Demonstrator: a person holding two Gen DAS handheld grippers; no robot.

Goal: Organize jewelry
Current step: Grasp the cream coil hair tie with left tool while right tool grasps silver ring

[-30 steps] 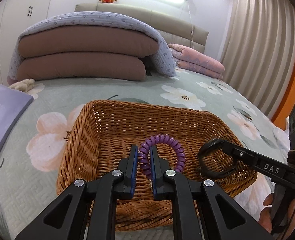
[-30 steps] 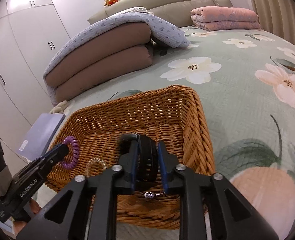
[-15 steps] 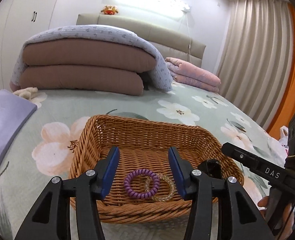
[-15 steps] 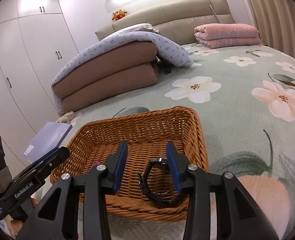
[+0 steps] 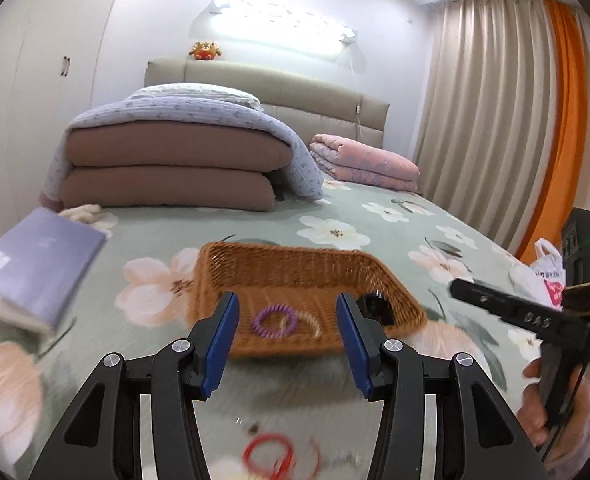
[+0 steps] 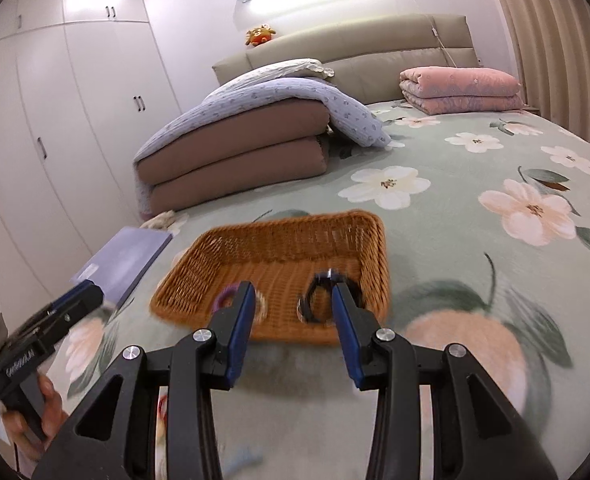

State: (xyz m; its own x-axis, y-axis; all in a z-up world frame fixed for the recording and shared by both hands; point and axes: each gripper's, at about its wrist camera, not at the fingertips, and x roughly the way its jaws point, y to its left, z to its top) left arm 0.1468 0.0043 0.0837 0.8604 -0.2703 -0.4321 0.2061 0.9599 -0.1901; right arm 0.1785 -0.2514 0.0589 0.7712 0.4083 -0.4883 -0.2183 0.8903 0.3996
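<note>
left gripper (image 5: pixel 287 334): jaws apart, holding nothing
right gripper (image 6: pixel 291 320): jaws apart, holding nothing
wicker basket (image 5: pixel 295 264): purple coil bracelet (image 5: pixel 275 321) at 8 o'clock, black watch (image 6: pixel 315 300) at 4 o'clock

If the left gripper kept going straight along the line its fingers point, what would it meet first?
Probably the near wall of the brown wicker basket, with the purple coil bracelet lying just beyond it inside. The left gripper is open and empty. Depth is hard to judge through the blur.
</note>
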